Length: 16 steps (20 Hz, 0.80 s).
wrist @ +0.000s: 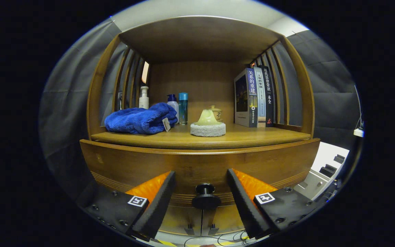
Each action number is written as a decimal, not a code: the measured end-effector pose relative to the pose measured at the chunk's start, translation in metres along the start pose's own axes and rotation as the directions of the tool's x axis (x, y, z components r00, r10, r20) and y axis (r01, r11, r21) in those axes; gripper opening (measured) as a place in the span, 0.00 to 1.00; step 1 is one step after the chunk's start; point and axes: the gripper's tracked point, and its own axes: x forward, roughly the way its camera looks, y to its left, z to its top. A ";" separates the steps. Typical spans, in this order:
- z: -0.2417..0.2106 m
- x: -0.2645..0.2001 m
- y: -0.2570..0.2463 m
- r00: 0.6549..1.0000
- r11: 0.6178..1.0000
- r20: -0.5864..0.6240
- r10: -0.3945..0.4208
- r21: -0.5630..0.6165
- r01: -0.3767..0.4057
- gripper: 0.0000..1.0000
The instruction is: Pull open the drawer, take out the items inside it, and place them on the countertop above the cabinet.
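We have the fingers spread apart, with the drawer knob between them and touched by neither; closing off-centre could let the small round knob slip out. The drawer sits shut, its contents hidden. Beyond the fingers, the bench carries a blue towel, bottles, a scrubber and books.

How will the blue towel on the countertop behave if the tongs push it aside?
The blue towel looks plush and loosely folded, so it would probably bunch and slide rather than move as one stiff piece. It seems light. The open tongs sit around the drawer knob, not touching it.
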 end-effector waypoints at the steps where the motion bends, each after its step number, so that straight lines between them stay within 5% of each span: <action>1: 0.001 0.003 0.000 1.000 1.000 -0.002 -0.001 0.000 0.001 0.99; 11: -0.006 0.015 0.000 1.000 0.998 -0.012 -0.003 -0.058 0.002 0.98; 16: 0.023 -0.025 0.000 1.000 0.999 0.005 0.017 0.043 -0.017 0.98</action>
